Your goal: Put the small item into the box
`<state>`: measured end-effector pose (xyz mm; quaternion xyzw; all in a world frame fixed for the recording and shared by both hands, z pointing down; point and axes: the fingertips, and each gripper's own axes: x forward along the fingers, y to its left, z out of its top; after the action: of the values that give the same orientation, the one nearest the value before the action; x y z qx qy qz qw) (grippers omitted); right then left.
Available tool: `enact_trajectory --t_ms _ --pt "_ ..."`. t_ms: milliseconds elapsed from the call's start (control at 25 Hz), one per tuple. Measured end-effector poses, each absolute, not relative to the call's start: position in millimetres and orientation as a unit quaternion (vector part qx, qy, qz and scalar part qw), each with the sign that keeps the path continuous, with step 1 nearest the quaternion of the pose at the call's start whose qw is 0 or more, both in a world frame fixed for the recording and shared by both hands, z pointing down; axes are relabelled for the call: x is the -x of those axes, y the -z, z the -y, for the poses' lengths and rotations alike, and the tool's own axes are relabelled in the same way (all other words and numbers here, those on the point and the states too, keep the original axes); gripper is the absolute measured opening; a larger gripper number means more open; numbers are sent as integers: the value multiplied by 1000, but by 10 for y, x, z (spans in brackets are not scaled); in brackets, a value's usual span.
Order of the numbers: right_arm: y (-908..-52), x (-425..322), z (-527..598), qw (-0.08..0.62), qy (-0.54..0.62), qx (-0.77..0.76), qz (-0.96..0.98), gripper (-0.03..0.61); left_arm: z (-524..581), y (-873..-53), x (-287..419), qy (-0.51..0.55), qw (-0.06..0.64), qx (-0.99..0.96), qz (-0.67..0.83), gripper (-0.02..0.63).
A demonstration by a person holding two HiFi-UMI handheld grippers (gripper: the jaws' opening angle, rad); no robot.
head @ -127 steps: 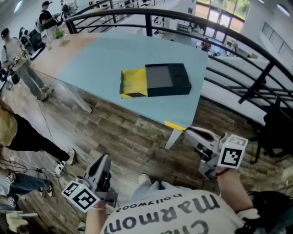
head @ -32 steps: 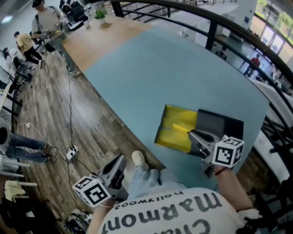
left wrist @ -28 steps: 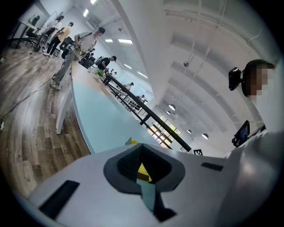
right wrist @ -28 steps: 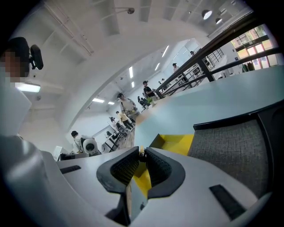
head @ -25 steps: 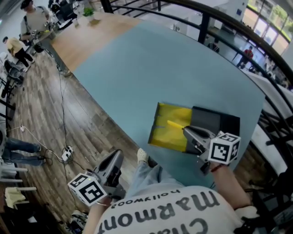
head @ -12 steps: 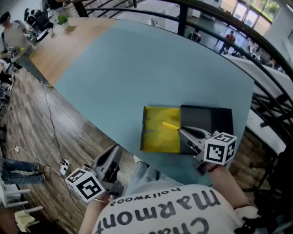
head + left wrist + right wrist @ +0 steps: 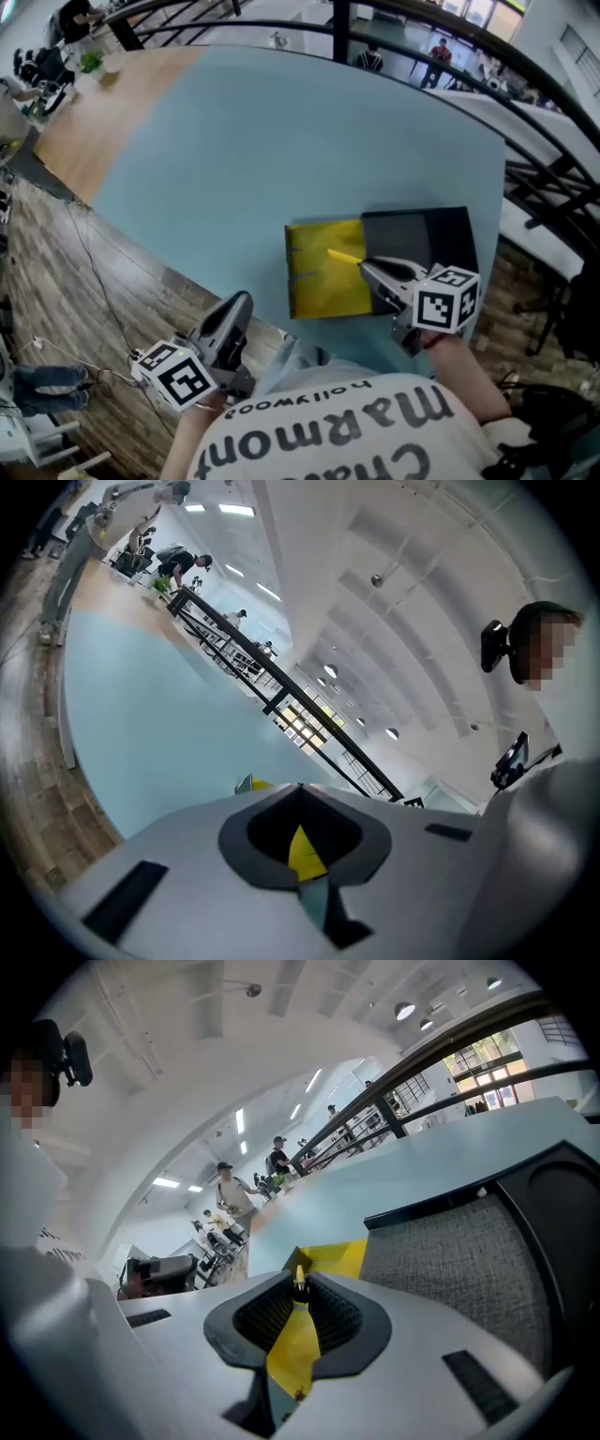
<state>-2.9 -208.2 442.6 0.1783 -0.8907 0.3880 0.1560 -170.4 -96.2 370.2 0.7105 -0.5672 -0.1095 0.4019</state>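
The box lies open on the light blue table (image 7: 234, 141): a yellow tray (image 7: 317, 281) joined to a black lid (image 7: 427, 239) lined with grey foam (image 7: 469, 1251). My right gripper (image 7: 364, 265) hovers over the seam between tray and lid, shut on a thin yellow stick (image 7: 343, 256) that pokes out over the tray. In the right gripper view the stick (image 7: 300, 1290) sits pinched at the gripper's (image 7: 298, 1279) tips, with the yellow tray (image 7: 339, 1256) beyond. My left gripper (image 7: 242, 302) hangs shut and empty off the table's near edge; the left gripper (image 7: 300, 787) points towards the tray.
The table's near edge runs diagonally just below the box; wood-plank floor (image 7: 75, 309) lies beyond it. A wooden table section (image 7: 84, 122) continues at far left. A black railing (image 7: 534, 103) curves behind the table. People work in the far left corner.
The person has come up to the table, bringing my right gripper and the yellow stick over the box. In the last second both grippers have hardly shifted; only the view swung.
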Motion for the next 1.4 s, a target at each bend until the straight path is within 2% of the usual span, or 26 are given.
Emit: enact_trajectory --t_ms 680,1400 --pt "-4510 240 2177 168 -387 -246 873 71 1477 -3929 1789 76 444 -755 476 2" --pt "-4666 564 2018 228 -379 -283 851 71 1688 -4136 1981 66 483 -776 400 2"
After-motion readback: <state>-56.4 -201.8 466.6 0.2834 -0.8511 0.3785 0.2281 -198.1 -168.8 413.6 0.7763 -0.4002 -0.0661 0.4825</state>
